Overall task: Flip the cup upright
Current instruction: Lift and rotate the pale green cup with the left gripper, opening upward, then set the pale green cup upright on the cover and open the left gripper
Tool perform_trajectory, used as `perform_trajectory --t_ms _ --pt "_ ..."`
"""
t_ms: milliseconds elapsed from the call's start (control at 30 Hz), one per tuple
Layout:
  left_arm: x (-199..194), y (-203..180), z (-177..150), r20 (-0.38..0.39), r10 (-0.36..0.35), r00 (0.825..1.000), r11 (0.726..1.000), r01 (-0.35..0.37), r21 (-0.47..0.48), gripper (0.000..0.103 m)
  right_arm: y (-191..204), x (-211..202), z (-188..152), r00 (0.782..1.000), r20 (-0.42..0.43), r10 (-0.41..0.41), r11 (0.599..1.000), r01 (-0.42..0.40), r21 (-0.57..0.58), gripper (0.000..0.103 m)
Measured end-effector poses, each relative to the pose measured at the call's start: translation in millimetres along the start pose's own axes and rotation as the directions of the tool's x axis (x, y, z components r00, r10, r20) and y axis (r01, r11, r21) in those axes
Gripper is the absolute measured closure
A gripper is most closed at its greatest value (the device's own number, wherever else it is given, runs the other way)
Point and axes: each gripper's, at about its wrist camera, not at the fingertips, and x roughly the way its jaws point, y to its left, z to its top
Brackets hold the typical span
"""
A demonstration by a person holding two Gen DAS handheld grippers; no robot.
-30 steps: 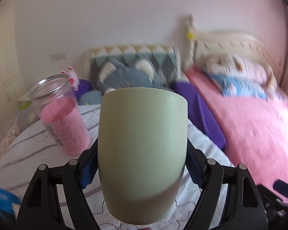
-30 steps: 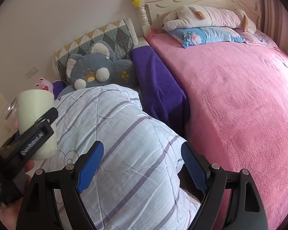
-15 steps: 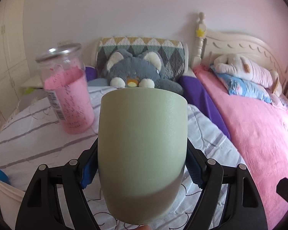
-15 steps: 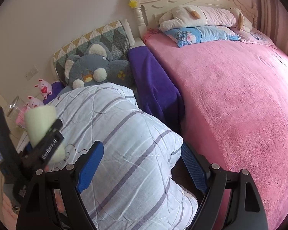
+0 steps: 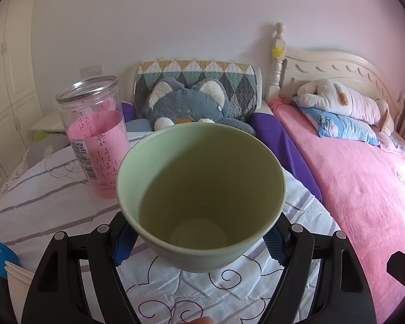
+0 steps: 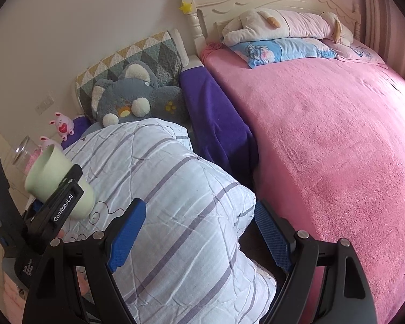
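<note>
A pale green cup (image 5: 201,197) is clamped between the blue pads of my left gripper (image 5: 199,239). Its open mouth tilts toward the camera, so I see its empty inside and bottom. It is held above the white striped quilt (image 5: 40,205). In the right wrist view the cup (image 6: 54,178) and the left gripper (image 6: 58,205) show at the far left, with the cup's mouth tilted up and to the left. My right gripper (image 6: 197,229) is open and empty over the quilt (image 6: 181,189).
A clear jar with pink paper inside (image 5: 94,137) stands on the quilt behind and left of the cup. A grey plush toy (image 5: 189,105) leans on a patterned cushion. A purple cover (image 6: 216,124) and a pink bed (image 6: 324,135) lie to the right.
The left gripper has tipped the cup so its mouth now faces the camera; before, only its outer wall showed. The right gripper stayed open and shifted only slightly.
</note>
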Motion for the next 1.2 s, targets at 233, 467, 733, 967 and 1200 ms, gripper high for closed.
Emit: perform_trajectory --t_ms 233,467,733,967,1200 --pt "10 -5 -5 -0.051 0.024 0.998 0.998 -0.021 0.058 0.024 2 -3 -1 1.000 0.001 0.004 1.000 -0.004 -0.003 0.019" --pt "3 -9 -6 -0.103 0.037 0.994 0.996 -0.028 0.085 0.023 8 -18 -4 1.000 0.020 0.005 1.000 -0.004 -0.010 0.019" --pt "-7 -5 -11 -0.107 0.034 0.994 0.996 -0.025 0.085 0.022 15 -33 -9 0.999 0.037 0.006 1.000 -0.006 -0.016 0.019" --pt "-13 -4 -20 -0.022 0.040 0.999 0.997 -0.039 0.070 0.022 13 -40 -19 0.999 0.037 -0.002 1.000 0.003 -0.020 0.019" --pt "-20 -5 -19 0.020 0.041 0.999 0.996 -0.042 0.078 0.006 7 -45 -25 0.999 0.035 -0.010 1.000 0.010 -0.015 0.019"
